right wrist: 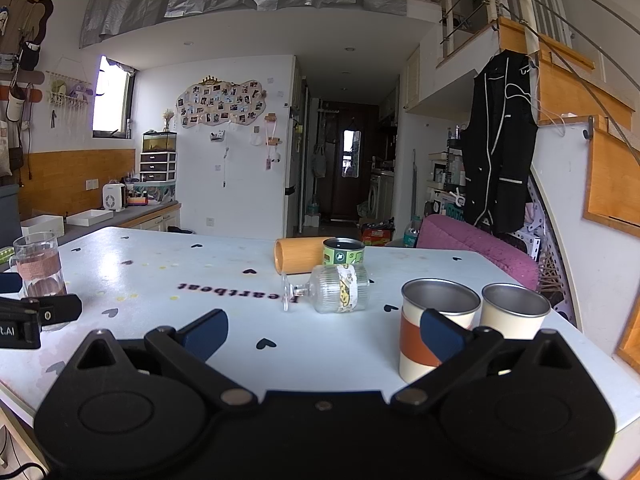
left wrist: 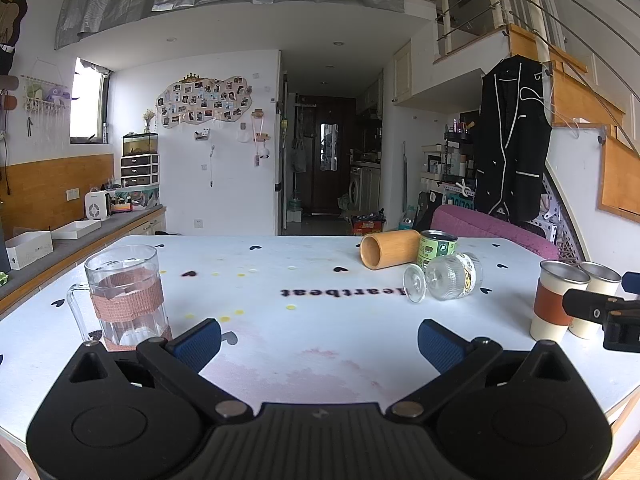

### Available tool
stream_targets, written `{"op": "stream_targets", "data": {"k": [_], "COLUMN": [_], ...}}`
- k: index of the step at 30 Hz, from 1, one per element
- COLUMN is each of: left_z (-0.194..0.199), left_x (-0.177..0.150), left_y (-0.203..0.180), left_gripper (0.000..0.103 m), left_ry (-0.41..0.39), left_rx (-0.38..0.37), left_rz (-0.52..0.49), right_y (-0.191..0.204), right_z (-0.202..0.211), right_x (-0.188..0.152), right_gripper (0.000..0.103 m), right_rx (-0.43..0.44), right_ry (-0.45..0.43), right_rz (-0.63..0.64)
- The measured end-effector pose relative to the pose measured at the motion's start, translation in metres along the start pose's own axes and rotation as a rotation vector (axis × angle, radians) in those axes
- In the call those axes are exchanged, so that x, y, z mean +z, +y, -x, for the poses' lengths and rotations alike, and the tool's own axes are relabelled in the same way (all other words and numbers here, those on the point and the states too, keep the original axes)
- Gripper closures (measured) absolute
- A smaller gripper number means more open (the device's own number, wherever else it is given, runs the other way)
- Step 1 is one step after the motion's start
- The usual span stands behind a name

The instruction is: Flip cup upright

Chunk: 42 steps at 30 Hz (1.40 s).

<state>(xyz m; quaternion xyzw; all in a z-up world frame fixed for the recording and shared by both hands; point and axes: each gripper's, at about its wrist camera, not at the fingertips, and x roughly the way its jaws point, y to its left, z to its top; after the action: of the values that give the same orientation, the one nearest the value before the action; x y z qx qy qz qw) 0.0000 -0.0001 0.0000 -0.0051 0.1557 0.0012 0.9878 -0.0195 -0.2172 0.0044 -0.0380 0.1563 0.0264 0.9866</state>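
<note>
On the left of the desk (left wrist: 304,320) a glass mug (left wrist: 124,292) stood upright. My left gripper (left wrist: 319,344) had its jaws wide apart, holding nothing. Near the middle, the little glass cup (right wrist: 340,288) lay on its side (foot pointing left), just in front of a bamboo cup (right wrist: 300,255), also tipped over. My right gripper (right wrist: 326,334) gaped too, with two paper cups (right wrist: 476,320) close by, ready, I thought, to reach in.

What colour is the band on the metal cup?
Orange-brown band, clearest in the right wrist view.

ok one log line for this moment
stage: pre-grasp | left gripper: open | right gripper: open | ribbed glass cup: on side, untouched | bamboo cup: on side
</note>
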Motion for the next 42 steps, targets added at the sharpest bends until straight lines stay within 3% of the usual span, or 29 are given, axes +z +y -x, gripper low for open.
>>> {"op": "stream_targets", "data": {"k": [28,34,42], "left_z": [-0.003,-0.018,-0.065], "left_x": [-0.002,0.002,0.017], "left_y": [-0.003,-0.007,-0.027], "left_gripper": [0.000,0.000,0.000], "left_ry": [-0.004,-0.025,-0.013], "left_rx": [-0.040,-0.095,-0.237], "left_rz": [-0.008,-0.046,-0.134], "right_y": [-0.002,-0.007,-0.019], "right_z": [0.003,0.003,0.007], "right_x": [-0.001,-0.002,-0.008], "right_gripper": [0.000,0.000,0.000], "right_rx": [0.004,0.011,0.010], "right_ry": [-0.008,-0.016,-0.025], "right_rz": [-0.006,-0.023,-0.042]}}
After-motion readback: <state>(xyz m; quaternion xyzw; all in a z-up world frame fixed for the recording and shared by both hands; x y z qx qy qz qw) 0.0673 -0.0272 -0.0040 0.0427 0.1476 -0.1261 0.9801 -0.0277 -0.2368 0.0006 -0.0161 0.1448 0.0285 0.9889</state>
